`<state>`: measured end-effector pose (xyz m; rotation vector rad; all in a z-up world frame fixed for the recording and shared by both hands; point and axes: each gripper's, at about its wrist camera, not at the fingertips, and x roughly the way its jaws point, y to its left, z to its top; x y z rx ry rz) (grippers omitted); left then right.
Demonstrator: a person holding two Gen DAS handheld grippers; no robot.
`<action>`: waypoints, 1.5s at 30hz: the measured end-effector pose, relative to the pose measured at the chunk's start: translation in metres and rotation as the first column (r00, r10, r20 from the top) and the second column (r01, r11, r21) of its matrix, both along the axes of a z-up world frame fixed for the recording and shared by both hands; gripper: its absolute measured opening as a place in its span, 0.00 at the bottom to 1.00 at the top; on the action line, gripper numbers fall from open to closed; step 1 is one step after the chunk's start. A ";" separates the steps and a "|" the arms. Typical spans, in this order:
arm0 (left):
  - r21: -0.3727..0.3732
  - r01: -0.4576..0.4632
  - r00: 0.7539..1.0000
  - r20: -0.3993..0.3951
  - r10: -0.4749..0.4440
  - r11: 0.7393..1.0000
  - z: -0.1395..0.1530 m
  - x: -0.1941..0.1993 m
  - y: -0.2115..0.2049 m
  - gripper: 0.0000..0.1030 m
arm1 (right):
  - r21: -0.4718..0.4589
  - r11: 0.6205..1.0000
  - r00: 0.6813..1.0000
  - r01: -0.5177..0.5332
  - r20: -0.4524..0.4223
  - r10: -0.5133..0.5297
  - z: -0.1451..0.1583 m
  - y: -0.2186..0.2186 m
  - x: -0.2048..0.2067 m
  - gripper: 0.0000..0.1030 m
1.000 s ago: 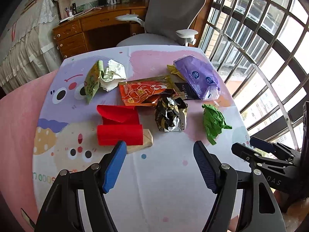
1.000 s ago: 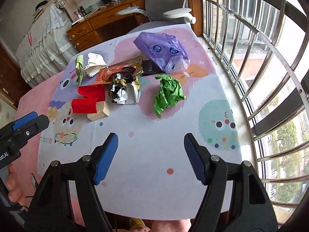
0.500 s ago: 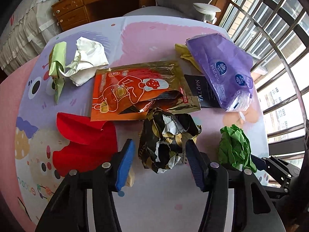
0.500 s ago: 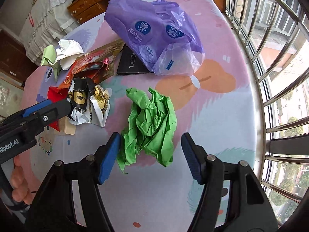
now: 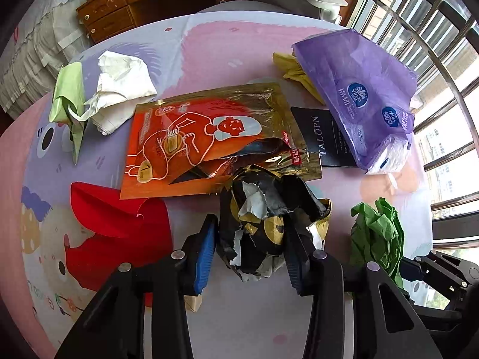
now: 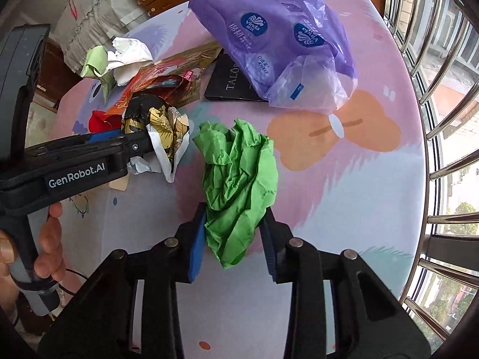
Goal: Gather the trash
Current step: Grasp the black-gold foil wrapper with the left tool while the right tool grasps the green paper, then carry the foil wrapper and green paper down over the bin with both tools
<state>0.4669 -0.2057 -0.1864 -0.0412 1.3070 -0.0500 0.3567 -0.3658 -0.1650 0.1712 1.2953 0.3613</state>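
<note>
Left gripper [image 5: 250, 248] pinches the crumpled black-and-gold wrapper [image 5: 269, 224] on the table [image 5: 239, 323], while my right gripper [image 6: 233, 240] pinches the green paper wad [image 6: 238, 188] just beside it. Nothing looks collected yet, by my judgement. Left lying: one purple bag [image 5: 359, 89], one orange pouch [image 5: 209, 137], one red sheet [image 5: 116, 236], one white-and-green crumple [image 5: 101, 92].

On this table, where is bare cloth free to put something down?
Bare cloth lies beyond the green paper, toward the window bars, and near the table edge behind the right gripper. The middle is crowded: purple bag, orange foil packet, black-gold wrapper, red paper.
</note>
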 end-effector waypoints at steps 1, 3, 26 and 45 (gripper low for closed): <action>-0.001 0.005 1.000 0.006 -0.005 1.000 0.001 0.000 0.000 0.38 | 0.004 1.000 1.000 0.000 -0.001 0.000 0.001 -0.002 -0.001 0.29; 0.001 0.014 1.000 0.020 -0.014 1.000 0.004 -0.001 -0.001 0.36 | 0.010 1.000 1.000 0.000 -0.001 0.000 0.001 -0.005 -0.002 0.28; -0.014 0.137 0.966 0.225 -0.131 0.990 0.124 -0.181 0.079 0.34 | -0.003 0.997 0.988 0.071 0.138 -0.070 0.065 0.041 -0.094 0.25; -0.063 0.256 0.949 0.208 -0.238 0.965 0.120 -0.434 0.238 0.34 | -0.032 0.987 0.966 0.158 0.212 -0.148 0.085 0.221 -0.342 0.25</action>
